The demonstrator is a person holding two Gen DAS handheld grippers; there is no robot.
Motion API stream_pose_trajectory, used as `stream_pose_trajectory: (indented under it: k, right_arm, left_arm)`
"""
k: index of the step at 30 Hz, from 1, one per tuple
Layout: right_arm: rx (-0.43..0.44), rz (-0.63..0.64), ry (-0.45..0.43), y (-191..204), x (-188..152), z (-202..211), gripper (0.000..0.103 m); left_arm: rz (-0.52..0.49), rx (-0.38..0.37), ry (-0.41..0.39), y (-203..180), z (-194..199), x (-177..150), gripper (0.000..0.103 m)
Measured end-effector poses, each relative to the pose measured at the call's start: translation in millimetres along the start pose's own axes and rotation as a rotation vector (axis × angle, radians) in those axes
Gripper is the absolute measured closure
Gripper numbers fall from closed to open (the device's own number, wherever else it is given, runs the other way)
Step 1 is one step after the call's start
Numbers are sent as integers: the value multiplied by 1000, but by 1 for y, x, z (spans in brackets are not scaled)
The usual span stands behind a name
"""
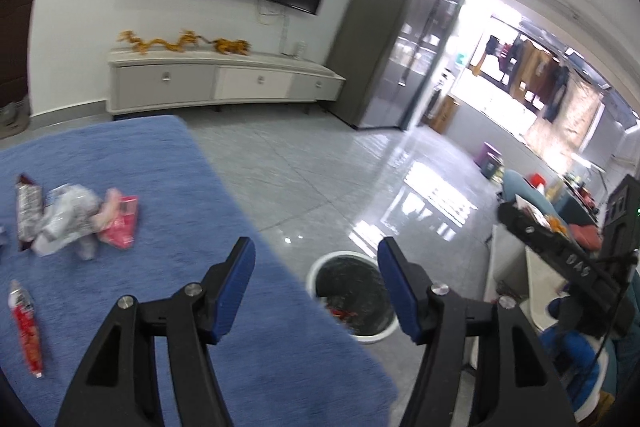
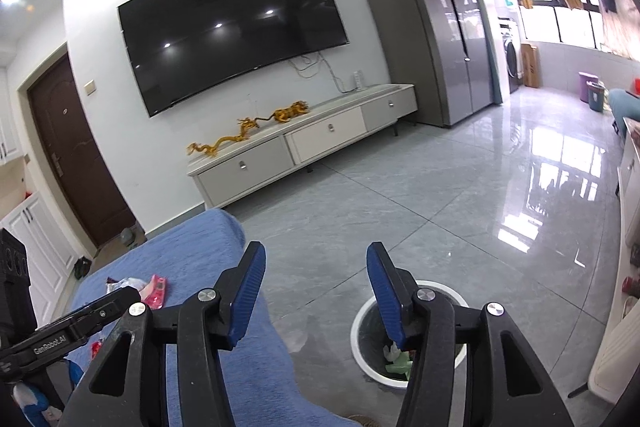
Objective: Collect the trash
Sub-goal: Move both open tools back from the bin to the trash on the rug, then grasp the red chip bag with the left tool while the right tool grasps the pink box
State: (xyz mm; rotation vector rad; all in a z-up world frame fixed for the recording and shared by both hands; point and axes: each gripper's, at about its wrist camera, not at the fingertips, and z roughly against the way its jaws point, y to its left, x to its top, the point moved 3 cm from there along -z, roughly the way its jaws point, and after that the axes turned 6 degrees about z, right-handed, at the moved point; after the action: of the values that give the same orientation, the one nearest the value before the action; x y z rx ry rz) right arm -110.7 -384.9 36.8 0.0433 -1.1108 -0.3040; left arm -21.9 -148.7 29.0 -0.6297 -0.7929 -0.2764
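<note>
Several snack wrappers lie on the blue-covered table: a dark one, a crumpled silver one, a pink one and a long red one. My left gripper hangs open and empty over the table's right edge, above the white-rimmed bin, which has red trash inside. My right gripper is also open and empty, between the table and the bin, which holds green and white scraps. The pink wrapper lies beyond the left gripper's body.
The bin stands on the glossy grey tile floor just right of the table. A white TV cabinet and a wall TV are far ahead, with a tall grey fridge to the right. White furniture sits close on the right.
</note>
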Motion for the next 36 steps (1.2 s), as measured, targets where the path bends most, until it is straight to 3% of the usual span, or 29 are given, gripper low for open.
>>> stream_pose_trajectory:
  k: [5,11,18,22,26,28,31,36]
  right_arm:
    - [37,37,8,29,-1,-7,53]
    - [94,83,44,66,-5,-25,52]
    - [196,134,135,115,-19,-61,52]
    - [247,160,197,144,-30,-88,52]
    - [295,191,248,173,-37,-114,52]
    - [317,204,272,187,-40,-128,52]
    - [351,207,308,201,-45,-148,52]
    - [389,206,366,221,-56,-182,52]
  left_arm:
    - [50,88,-42,51,21,-5,41]
    - [125,252,-83,141,46,-16,41]
    - [262,413,-32,239,48,-46,41]
    - [287,431,22,263,37,-58,41]
    - [272,402,60,266,28,-59,43]
    - [261,391,63,267,26,-57,58]
    - [268,382,61,271,24,-54,72]
    - [313,337,40,280,24,-49,80]
